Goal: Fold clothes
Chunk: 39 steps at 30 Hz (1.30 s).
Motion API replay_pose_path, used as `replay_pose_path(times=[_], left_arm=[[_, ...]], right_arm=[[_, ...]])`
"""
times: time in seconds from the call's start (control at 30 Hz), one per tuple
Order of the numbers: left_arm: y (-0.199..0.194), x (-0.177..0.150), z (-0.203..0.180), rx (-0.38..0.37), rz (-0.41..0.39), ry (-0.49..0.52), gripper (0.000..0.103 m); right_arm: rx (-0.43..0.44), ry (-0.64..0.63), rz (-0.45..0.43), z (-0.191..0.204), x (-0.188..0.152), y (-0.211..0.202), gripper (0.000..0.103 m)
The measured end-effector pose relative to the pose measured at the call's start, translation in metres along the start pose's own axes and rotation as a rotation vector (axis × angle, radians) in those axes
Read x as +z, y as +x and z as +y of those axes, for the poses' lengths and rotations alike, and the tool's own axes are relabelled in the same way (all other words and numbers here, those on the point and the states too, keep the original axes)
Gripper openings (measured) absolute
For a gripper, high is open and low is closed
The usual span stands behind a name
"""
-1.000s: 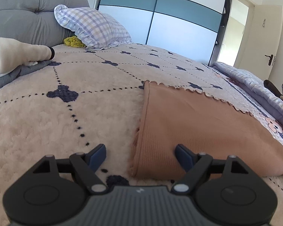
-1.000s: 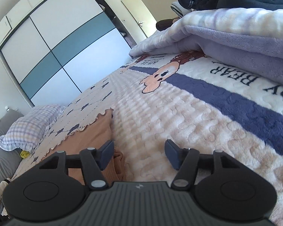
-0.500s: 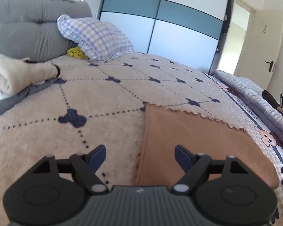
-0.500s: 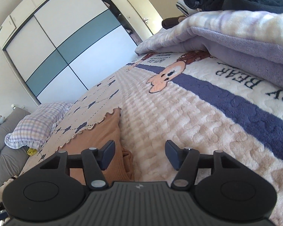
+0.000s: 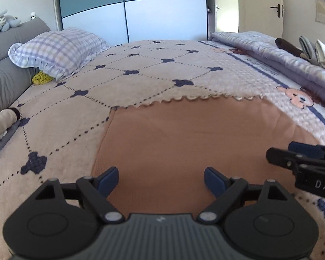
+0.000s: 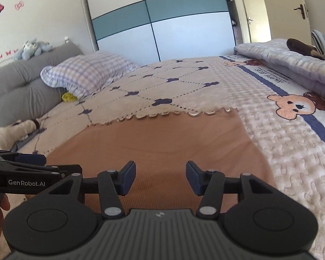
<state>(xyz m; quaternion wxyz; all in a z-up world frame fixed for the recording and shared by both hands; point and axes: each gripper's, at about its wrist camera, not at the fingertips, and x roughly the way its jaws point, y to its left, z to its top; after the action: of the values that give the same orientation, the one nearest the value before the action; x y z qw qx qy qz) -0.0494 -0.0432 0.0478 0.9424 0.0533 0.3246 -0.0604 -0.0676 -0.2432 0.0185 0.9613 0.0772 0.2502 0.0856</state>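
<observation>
Both grippers, left gripper [image 5: 161, 178] and right gripper [image 6: 160, 176], hang with jaws apart and empty over the brown ribbed top [image 5: 195, 134] lying flat on the bed [image 5: 60, 125]; looks light and floppy, so I'd pinch the near hem corners.

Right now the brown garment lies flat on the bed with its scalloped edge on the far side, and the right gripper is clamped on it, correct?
Not quite. The right gripper is open above the brown garment, nothing between its pads, as the right wrist view shows; its jaws have just been closing. The rest holds: the garment lies flat on the bed, scalloped edge far.
</observation>
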Motion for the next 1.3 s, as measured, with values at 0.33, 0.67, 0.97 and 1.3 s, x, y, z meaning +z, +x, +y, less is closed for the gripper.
replay_pose_path(times=[0.33, 0.67, 0.97, 1.3], left_arm=[[0.008, -0.022, 0.004, 0.008, -0.085, -0.018, 0.096], [0.010, -0.025, 0.008, 0.002, -0.087, -0.030, 0.098], [0.009, -0.026, 0.009, 0.001, -0.096, -0.032, 0.098], [-0.024, -0.026, 0.068, 0.020, -0.040, -0.259, 0.094]], right_arm=[[-0.092, -0.113, 0.028, 0.015, -0.014, 0.022, 0.065], [-0.191, -0.101, -0.009, -0.004, -0.013, 0.015, 0.066], [-0.195, 0.152, -0.012, -0.080, -0.006, -0.013, 0.002], [-0.175, 0.469, -0.006, -0.143, -0.032, -0.056, 0.066]])
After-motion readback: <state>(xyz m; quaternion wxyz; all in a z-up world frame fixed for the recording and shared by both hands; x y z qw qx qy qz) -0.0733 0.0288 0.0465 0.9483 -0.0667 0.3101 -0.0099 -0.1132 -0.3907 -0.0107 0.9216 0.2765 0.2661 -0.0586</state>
